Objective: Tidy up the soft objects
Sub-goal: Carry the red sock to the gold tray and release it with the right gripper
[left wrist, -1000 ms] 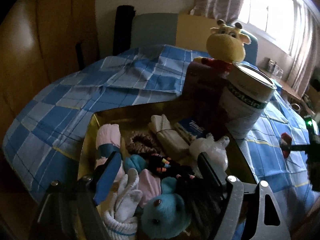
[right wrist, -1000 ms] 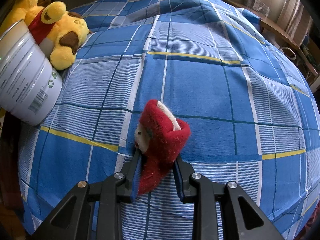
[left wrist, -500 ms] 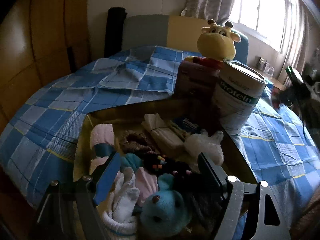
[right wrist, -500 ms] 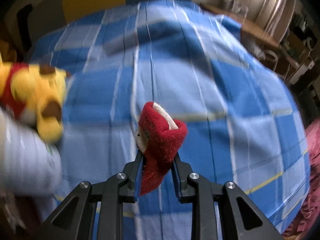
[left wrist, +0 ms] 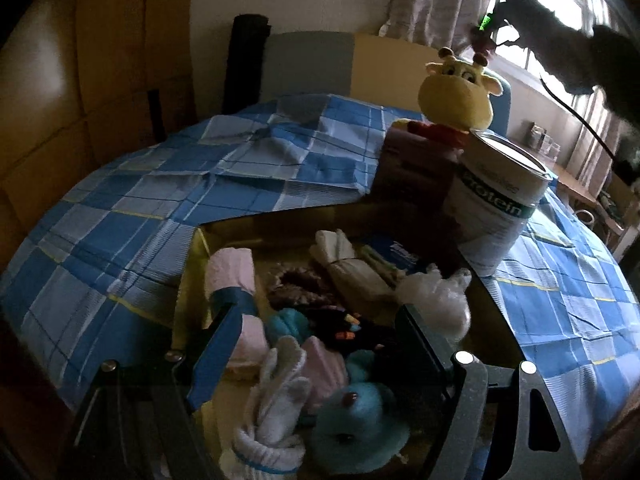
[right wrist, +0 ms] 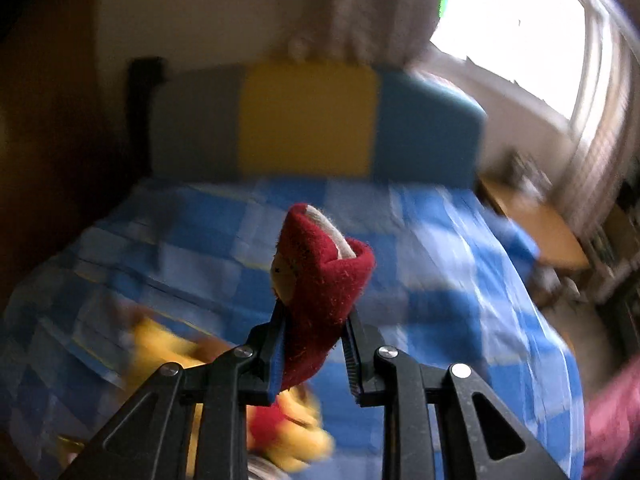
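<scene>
Step in hand: the red soft toy (right wrist: 320,284) was being carried through the air, high over the blue checked bed cover (right wrist: 452,256). This was judged to be the carrying part, with the putting down not yet done.

Next move: the toy would likely need to be brought down to the yellow tray (left wrist: 200,252) near the front edge of the bed, where other soft things lay. A free spot among them would have to be found.

Right gripper (right wrist: 314,354): it was squeezed tight on the red soft toy, with both fingers pressed against the toy's sides.

Left gripper (left wrist: 316,356): its fingers were spread wide apart and nothing was held. It was kept over the tray, just above the blue plush toy (left wrist: 360,428) and the white sock (left wrist: 272,420).

Nearby: a yellow giraffe plush (left wrist: 456,96) and a protein tin (left wrist: 500,208) were seen past the tray's far corner.

Blur: the right view was smeared, so the place straight below the toy could not be told.
</scene>
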Demonstrator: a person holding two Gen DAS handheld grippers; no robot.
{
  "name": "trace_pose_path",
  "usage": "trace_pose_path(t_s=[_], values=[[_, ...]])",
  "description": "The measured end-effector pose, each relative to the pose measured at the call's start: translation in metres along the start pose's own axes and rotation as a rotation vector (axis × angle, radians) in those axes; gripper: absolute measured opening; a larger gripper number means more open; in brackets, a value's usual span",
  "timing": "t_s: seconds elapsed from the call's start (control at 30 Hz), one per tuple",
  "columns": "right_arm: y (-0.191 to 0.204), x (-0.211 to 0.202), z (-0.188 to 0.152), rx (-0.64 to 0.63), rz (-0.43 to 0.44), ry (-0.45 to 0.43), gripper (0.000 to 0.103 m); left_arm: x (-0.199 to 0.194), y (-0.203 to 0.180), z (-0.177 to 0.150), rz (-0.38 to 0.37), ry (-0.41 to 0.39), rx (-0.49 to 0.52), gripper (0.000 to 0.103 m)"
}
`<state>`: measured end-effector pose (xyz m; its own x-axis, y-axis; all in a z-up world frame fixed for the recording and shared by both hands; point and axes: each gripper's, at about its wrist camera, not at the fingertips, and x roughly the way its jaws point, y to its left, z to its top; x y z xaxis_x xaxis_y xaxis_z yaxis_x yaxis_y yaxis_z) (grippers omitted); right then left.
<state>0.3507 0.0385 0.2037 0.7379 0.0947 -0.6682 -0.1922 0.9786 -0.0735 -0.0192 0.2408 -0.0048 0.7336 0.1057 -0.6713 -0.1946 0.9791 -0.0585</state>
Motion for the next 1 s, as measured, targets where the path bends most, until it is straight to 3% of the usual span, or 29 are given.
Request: trace_pose_path(t_s=[0.17,0.37,0.53,0.7,1.0], values=[[0.098,-0.032,-0.006,-0.234,0.217,-0.103,0.024,-0.002,0.009,0.001,0.031,-0.001,-0.029,0.080],[0.168,-0.048,-0.078,-0.451,0.385,-0.025,0.024,-0.005,0.015,0.000,0.062,0.002,-0.057,0.083],[0.180,-0.049,-0.151,-0.476,0.492,0.088,0.024,-0.009,0.012,-0.003,0.068,-0.001,-0.061,0.084],[0.173,-0.048,-0.215,-0.456,0.541,0.179,0.024,-0.015,0.008,-0.005,0.066,-0.012,-0.060,0.087],[0.157,-0.055,-0.290,-0.379,0.583,0.263,0.024,-0.023,0.005,-0.008,0.070,-0.026,-0.065,0.091]])
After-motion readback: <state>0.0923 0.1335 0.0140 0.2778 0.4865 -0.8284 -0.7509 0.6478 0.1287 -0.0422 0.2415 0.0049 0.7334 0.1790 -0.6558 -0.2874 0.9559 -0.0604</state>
